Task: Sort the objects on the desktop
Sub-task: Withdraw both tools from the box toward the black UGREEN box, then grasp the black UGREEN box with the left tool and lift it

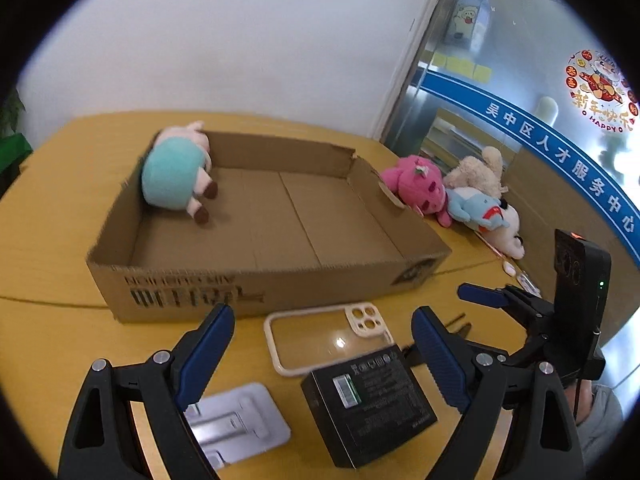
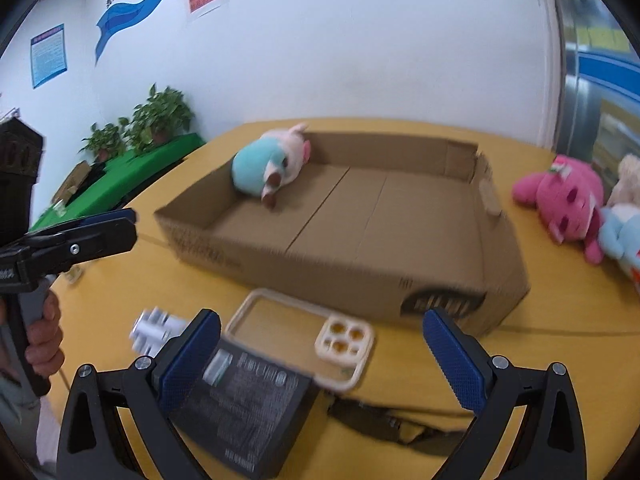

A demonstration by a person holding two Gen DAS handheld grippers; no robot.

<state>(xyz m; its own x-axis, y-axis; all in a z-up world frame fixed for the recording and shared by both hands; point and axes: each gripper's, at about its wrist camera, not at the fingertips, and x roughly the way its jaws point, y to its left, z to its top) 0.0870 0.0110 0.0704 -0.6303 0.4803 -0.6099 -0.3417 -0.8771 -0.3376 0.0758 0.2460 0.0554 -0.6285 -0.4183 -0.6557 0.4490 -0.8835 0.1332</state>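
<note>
Black box (image 1: 370, 404) lies flat on the tabletop (image 1: 52, 216) between the spread, empty fingers of the left gripper (image 1: 324, 356), long axis toward 11 o'clock, while the right gripper (image 2: 320, 364), also spread, has it at 8 o'clock.

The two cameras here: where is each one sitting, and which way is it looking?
Left wrist view: sits on the left gripper, looking forward and down at the table; its open fingers show, plus the right gripper.
Right wrist view: sits on the right gripper, angled likewise; its open fingers show, plus the left gripper and the hand holding it.
Shared: cardboard box, phone case, black box, pink plush.
</note>
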